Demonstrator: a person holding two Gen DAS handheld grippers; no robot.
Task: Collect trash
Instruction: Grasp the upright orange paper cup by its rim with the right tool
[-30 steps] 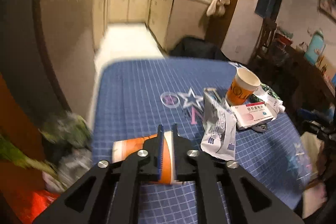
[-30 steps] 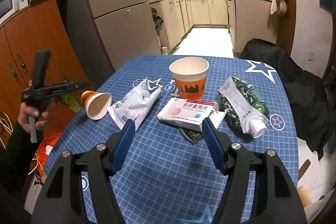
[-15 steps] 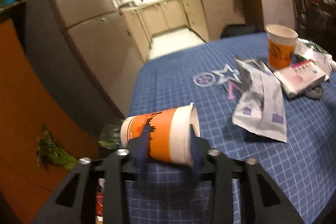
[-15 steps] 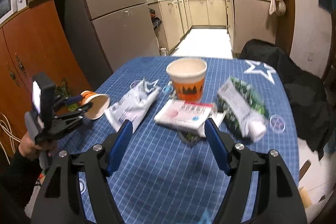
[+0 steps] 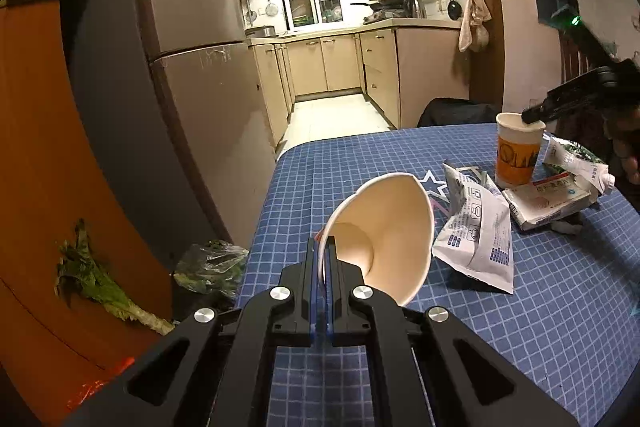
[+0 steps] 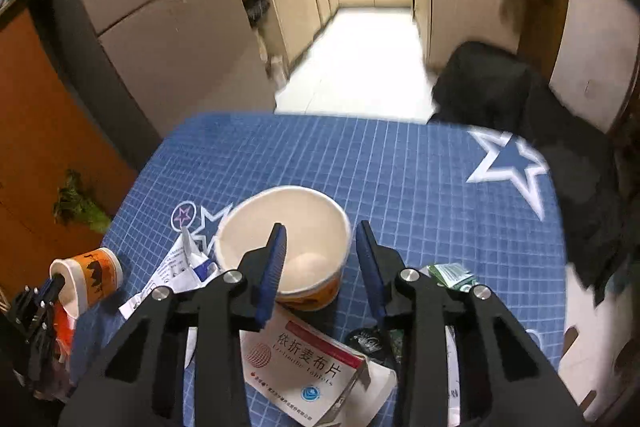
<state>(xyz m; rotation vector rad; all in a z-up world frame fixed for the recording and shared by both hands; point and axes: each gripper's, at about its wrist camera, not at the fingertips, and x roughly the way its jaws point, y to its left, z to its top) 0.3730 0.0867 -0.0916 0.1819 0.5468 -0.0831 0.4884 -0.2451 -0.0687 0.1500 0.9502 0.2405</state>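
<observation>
at the table's 9 o'clock edge, the left gripper point(image 5: 323, 255) pinches 1 paper cup point(image 5: 390, 235) by its rim; the right gripper point(image 6: 320, 259), jaws closing, straddles the upright cup's point(image 6: 280, 227) wall, not yet clamped. next: squeeze, lift.

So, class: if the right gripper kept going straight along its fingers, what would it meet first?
The right gripper would probably first meet the upright orange-and-white paper cup: its rim sits between the closing jaws, one finger over the mouth. Depth is uncertain.
</observation>
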